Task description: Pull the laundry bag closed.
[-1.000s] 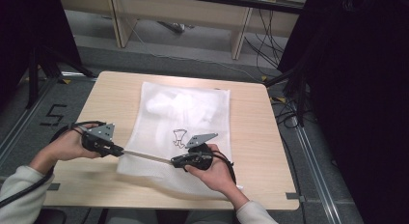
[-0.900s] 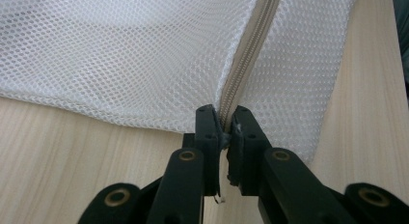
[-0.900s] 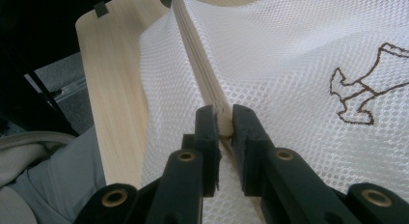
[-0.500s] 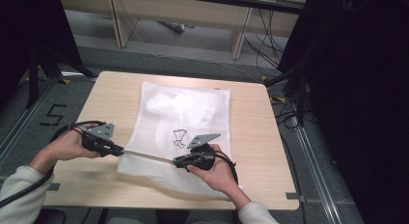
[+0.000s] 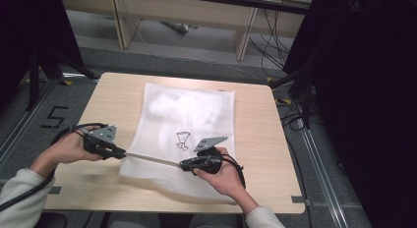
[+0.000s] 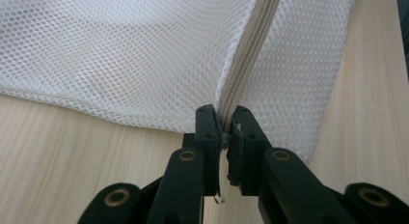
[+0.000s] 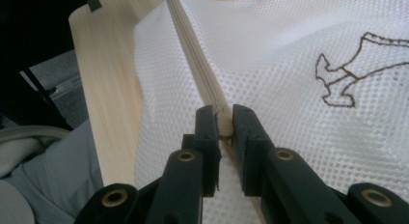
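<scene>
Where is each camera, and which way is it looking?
High view: above the table, looking forward and down at the mesh bag; forearms, hands, left tongs, right tongs.
Left gripper view: on the left tongs, looking along the zipper; black jaws show.
Right gripper view: on the right tongs, facing the zipper.
All share the bag.

The left tool point(image 5: 119, 153) is black, with a grey three-cornered plate point(image 5: 104, 133) on top and a black cable point(image 5: 74, 130) looping off its back. The right tool point(image 5: 184, 164) matches it: black body, grey plate point(image 5: 210, 142), black cable point(image 5: 239, 168) curling round the wrist. In the gripper views each tool's jaws are matt black blocks on black link arms with brass-coloured pivot rivets point(image 6: 187, 156). The person wears light grey sleeves point(image 5: 17, 201) and grey trousers point(image 7: 58, 178).
</scene>
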Motion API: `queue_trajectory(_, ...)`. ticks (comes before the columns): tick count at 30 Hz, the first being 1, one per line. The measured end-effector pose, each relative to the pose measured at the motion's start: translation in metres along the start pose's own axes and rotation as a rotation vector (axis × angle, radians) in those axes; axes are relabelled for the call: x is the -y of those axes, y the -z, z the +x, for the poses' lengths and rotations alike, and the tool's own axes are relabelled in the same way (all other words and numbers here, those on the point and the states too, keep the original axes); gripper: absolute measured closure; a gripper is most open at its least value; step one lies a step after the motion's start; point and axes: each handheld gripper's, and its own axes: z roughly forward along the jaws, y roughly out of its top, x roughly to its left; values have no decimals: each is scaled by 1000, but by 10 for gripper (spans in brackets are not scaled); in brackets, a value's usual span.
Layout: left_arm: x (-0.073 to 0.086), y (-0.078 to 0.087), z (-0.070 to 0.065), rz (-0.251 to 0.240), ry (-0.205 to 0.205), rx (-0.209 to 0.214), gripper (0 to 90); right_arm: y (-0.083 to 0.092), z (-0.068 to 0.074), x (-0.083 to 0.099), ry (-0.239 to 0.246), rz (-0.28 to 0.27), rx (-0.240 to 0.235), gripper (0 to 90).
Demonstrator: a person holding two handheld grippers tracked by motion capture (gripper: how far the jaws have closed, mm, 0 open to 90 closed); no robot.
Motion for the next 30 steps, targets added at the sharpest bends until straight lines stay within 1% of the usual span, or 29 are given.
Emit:
queue_trajectory(1,0,0,-1,-4,14,4,824,2,0,0,-14,12,-2,823)
queue_trajectory(2,0,0,0,3,13,1,824,2,0,0,-10,11,-9,823)
queue_trajectory(3,0,0,1,-1,-5,1,824,2,-1,1,5,7,-10,823)
queue_trajectory(4,0,0,1,-1,-5,1,824,3,-2,1,2,5,-9,823)
queue_trajectory(5,0,0,0,0,6,1,824,4,-1,1,-8,13,-1,823)
queue_trajectory(6,0,0,0,0,6,1,824,4,-1,3,-18,1,6,823)
queue_trajectory(7,0,0,0,4,12,2,824,5,-1,3,-19,-1,10,823)
queue_trajectory(8,0,0,0,3,14,2,824,7,-2,4,-24,17,7,823)
queue_trajectory(10,0,-1,0,2,15,2,824,8,-3,5,-20,15,14,823)
queue_trajectory(12,0,-1,0,-1,15,3,824,9,-5,7,-16,11,11,823)
queue_trajectory(13,0,-1,0,4,13,2,824,9,-4,7,-26,13,10,823)
queue_trajectory(14,0,-1,0,0,15,3,824,9,-5,7,-4,10,2,823)
queue_trajectory(15,0,-1,0,0,15,3,824,8,-5,8,-4,-7,9,823)
queue_trajectory(16,0,0,0,3,14,-1,824,9,-6,8,3,-1,10,823)
queue_trajectory(17,1,0,0,-1,16,1,824,12,-5,8,-21,17,17,823)
queue_trajectory(18,0,0,0,1,15,3,825,12,-6,9,-16,9,11,823)
queue_trajectory(19,0,0,0,6,11,-3,824,14,-6,9,-29,18,15,823)
queue_trajectory(20,1,0,0,-2,16,2,824,13,-8,10,-3,7,11,823)
queue_trajectory(21,1,0,0,6,13,-1,824,14,-9,11,0,3,11,823)
queue_trajectory(22,1,0,0,6,12,-2,824,16,-8,12,-26,16,26,823)
queue_trajectory(23,1,0,0,-1,16,1,824,16,-9,12,-16,11,17,823)
queue_trajectory(24,1,0,0,6,13,-1,824,17,-10,13,-23,-5,16,823)
queue_trajectory(25,1,0,0,6,13,-1,824,17,-10,13,-23,-5,16,823)
queue_trajectory(26,0,-1,1,8,-1,1,824,20,-9,14,-45,10,22,823)
queue_trajectory(27,0,-1,2,6,-1,4,824,21,-10,14,-38,15,29,823)
queue_trajectory(28,1,-1,1,4,15,0,824,20,-11,15,-25,8,15,823)
queue_trajectory(29,0,-1,2,9,-6,0,824,20,-12,15,-24,6,15,824)
queue_trajectory(30,0,-1,2,9,-6,0,824,21,-10,16,-48,12,29,823)
